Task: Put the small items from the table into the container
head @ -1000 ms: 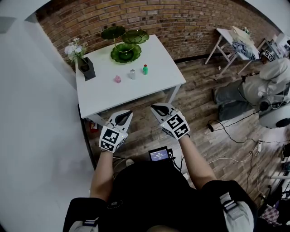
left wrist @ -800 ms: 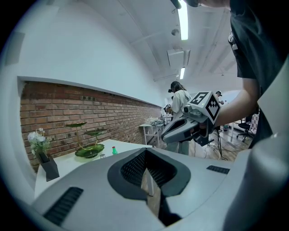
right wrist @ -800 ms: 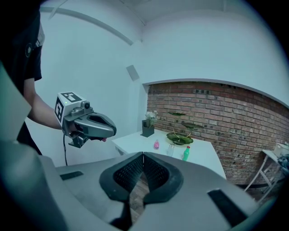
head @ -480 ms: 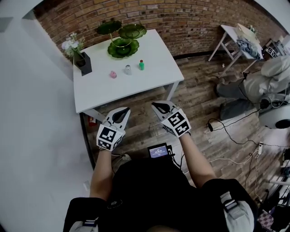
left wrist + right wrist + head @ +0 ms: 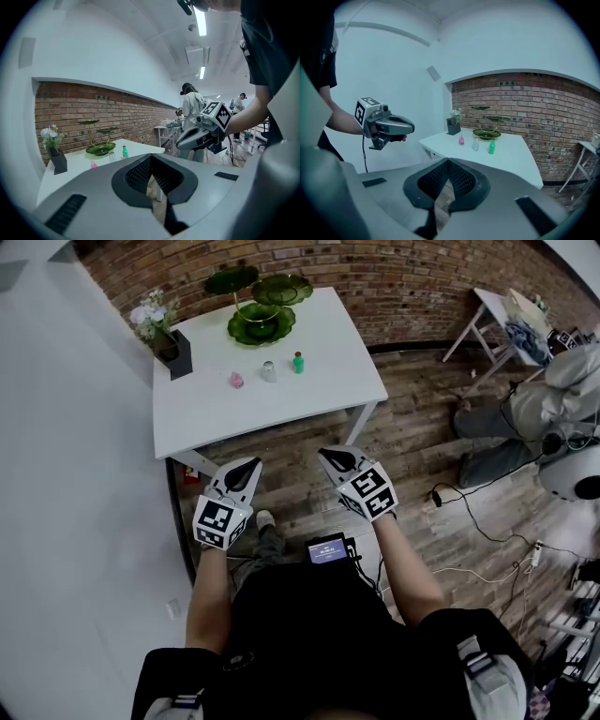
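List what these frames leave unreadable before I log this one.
On the table, the pink item, clear item and green item: head view, too small to identify.
The green tiered stand: both gripper views see it side-on; rims hide the dishes' insides.
The waist screen: head view, text too small.

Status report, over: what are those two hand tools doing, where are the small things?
Left tool and right tool shut, empty, short of the white table. Pink item, clear jar, green bottle stand by the green tiered dish. Nothing blocks them.

Left gripper [image 5: 243,470], right gripper [image 5: 337,461]: jaws closed, empty.
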Motion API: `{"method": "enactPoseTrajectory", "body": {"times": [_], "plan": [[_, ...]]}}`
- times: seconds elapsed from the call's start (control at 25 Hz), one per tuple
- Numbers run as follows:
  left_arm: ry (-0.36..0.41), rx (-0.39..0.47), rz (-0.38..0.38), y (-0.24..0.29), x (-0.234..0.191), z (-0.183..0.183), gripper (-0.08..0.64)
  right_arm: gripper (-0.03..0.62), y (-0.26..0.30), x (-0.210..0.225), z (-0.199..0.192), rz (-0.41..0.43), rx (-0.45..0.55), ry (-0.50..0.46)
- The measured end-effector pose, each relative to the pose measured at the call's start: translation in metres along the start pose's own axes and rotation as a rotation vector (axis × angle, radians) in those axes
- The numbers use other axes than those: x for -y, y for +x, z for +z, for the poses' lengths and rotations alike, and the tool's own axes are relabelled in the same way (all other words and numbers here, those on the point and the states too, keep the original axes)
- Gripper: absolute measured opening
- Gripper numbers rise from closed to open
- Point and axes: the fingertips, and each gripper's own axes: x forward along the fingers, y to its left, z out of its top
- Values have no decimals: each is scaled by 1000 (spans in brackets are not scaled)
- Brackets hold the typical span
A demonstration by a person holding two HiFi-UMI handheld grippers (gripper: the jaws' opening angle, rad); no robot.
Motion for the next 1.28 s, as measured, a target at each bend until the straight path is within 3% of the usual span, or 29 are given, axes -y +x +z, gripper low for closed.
{"method": "enactPoseTrajectory", "body": {"times": [0.32,0.84,1.28], "plan": [[-2,5,-55,20,-36,-5,9,15,27,14,4,-48,-44,34],[2,25,-151,39,-134,-6,9,15,115,27,54,-105,-68,43],[-26,14,-230,61,-146,-17,9,15,133,44,50,-132,-117,75]]}}
